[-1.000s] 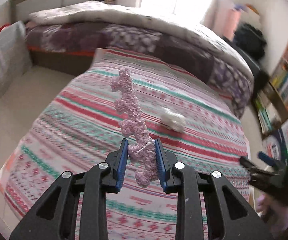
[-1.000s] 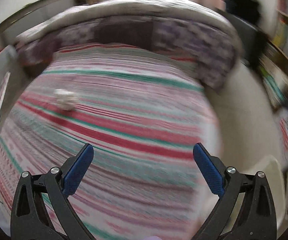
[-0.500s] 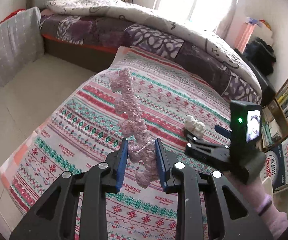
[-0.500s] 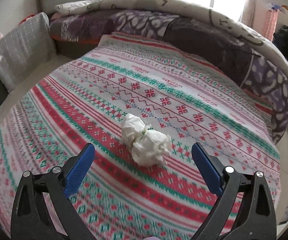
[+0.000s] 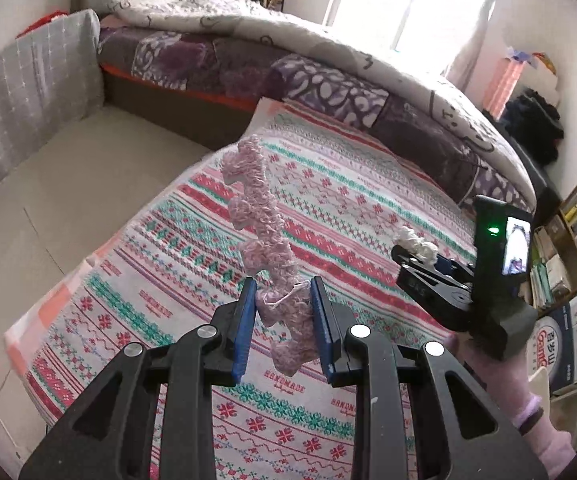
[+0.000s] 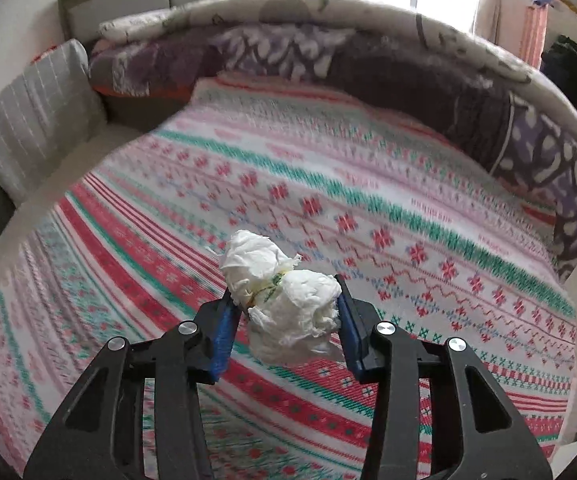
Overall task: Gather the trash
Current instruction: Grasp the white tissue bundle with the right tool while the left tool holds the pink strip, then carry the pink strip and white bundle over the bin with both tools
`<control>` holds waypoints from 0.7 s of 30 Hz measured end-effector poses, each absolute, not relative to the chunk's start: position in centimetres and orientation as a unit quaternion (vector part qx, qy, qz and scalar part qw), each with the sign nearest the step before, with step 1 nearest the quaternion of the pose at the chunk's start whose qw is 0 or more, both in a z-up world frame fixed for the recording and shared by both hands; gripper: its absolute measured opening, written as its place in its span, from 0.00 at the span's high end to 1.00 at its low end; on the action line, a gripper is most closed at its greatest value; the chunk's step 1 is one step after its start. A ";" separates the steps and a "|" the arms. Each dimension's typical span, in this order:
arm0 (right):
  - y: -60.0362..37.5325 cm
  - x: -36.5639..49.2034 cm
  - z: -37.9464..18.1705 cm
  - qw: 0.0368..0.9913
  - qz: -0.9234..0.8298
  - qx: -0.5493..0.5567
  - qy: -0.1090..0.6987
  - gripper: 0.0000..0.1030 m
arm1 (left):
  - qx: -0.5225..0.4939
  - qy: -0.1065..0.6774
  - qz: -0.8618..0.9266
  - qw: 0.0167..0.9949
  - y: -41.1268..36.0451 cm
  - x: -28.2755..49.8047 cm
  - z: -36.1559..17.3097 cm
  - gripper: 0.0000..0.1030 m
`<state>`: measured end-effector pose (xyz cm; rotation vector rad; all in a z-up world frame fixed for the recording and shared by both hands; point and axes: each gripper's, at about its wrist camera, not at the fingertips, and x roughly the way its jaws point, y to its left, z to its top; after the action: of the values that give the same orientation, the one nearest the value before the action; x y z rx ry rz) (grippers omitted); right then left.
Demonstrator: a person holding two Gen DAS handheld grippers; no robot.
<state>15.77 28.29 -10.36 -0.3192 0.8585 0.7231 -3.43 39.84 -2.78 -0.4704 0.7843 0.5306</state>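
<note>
Left wrist view: the left tool pinches a pink crocheted strip that stands up above the patterned blanket.

Right wrist view: the right tool has just been closing; its pads now press a crumpled white tissue wad over the blanket.

Blown-out window daylight, fisheye-bent edges

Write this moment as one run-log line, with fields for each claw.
left claw: shut on pink crocheted strip | right claw: just closed on white crumpled tissue wad | surface: patterned striped blanket
</note>
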 end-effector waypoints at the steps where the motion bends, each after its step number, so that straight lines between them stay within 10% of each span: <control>1: 28.2 15.3 -9.6 0.837 0.344 -0.147 0.399 0.59 | -0.222 0.369 0.256 0.866 39.8 -3.5 -2.5 0.73; 21: 18.7 10.6 0.8 0.879 0.327 -0.049 0.343 0.58 | -0.215 0.300 0.262 0.892 36.9 -4.5 1.7 0.73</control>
<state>10.57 18.69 0.77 -0.1013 0.7143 0.6822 -4.49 36.91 1.74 -0.4466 0.6235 0.5435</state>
